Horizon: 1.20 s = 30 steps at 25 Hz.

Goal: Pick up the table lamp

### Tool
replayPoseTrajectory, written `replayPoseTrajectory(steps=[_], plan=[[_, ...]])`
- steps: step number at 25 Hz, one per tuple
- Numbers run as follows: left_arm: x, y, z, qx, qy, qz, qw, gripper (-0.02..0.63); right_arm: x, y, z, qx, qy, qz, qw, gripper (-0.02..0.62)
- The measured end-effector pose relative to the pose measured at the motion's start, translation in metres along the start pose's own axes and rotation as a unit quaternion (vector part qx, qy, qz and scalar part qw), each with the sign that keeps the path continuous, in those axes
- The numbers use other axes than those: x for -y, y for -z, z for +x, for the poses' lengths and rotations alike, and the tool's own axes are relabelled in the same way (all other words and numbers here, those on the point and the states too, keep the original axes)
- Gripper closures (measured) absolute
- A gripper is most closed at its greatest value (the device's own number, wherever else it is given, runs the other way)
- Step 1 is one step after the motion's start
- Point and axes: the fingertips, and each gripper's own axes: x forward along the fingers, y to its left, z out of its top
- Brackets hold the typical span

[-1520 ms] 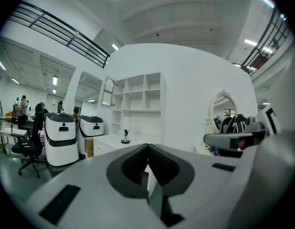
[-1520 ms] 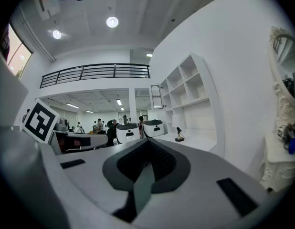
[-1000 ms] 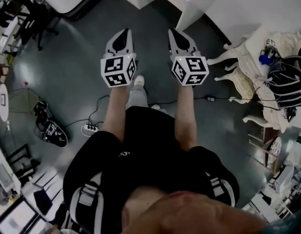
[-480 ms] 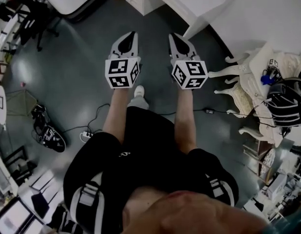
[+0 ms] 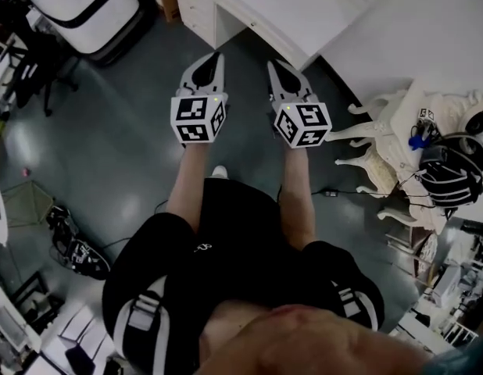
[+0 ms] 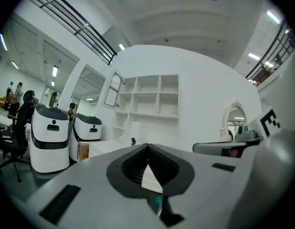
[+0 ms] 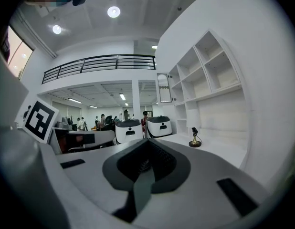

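Left gripper [image 5: 213, 58]: my fingers [image 6: 130, 163] clenched, tips meeting, nothing between them. Right gripper [image 5: 274, 67]: my fingers [image 7: 162, 160] clenched too, empty. Both side by side over grey floor [image 5: 116, 147], just short of white worktop [image 5: 304, 10], touching nothing. Table lamp [image 7: 195, 138], small, dark, brass-coloured base, stands upright on worktop ahead, to right of my right fingers, well apart, below open white shelves [image 7: 209, 75].

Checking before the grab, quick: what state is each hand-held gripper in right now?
Left hand-held gripper: closed, jaw tips together, holding nothing.
Right hand-held gripper: closed, holding nothing.
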Motion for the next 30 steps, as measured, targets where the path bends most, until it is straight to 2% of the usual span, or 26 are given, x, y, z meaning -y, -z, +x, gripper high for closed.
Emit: replayPoseTrajectory(steps=[3,8,16,21,26,30], plan=[[-0.007,-0.01,0.019,0.013,0.011,-0.002,0.9999,0.597,0.007,-0.006,0.015,-0.003,0.013,-0.006,1.0,0.577],[-0.009,-0.01,0.044,0.016,0.043,-0.029,0.9985,0.597,0.022,0.001,0.026,-0.014,0.036,-0.009,0.999,0.577],[-0.012,0.005,0.068,-0.011,0.053,-0.028,0.9982,0.597,0.046,0.005,0.044,-0.013,0.049,0.007,0.999,0.577],[-0.023,0.024,0.095,-0.041,0.051,-0.024,0.9975,0.597,0.076,-0.003,0.06,0.039,0.076,0.014,0.996,0.577],[-0.029,0.023,0.134,-0.05,0.052,-0.008,0.9974,0.597,0.113,-0.012,0.091,0.056,0.07,0.041,0.995,0.577],[-0.019,0.012,0.163,-0.032,0.056,-0.001,0.9979,0.597,0.12,-0.033,0.108,0.086,0.037,-0.019,0.995,0.577]])
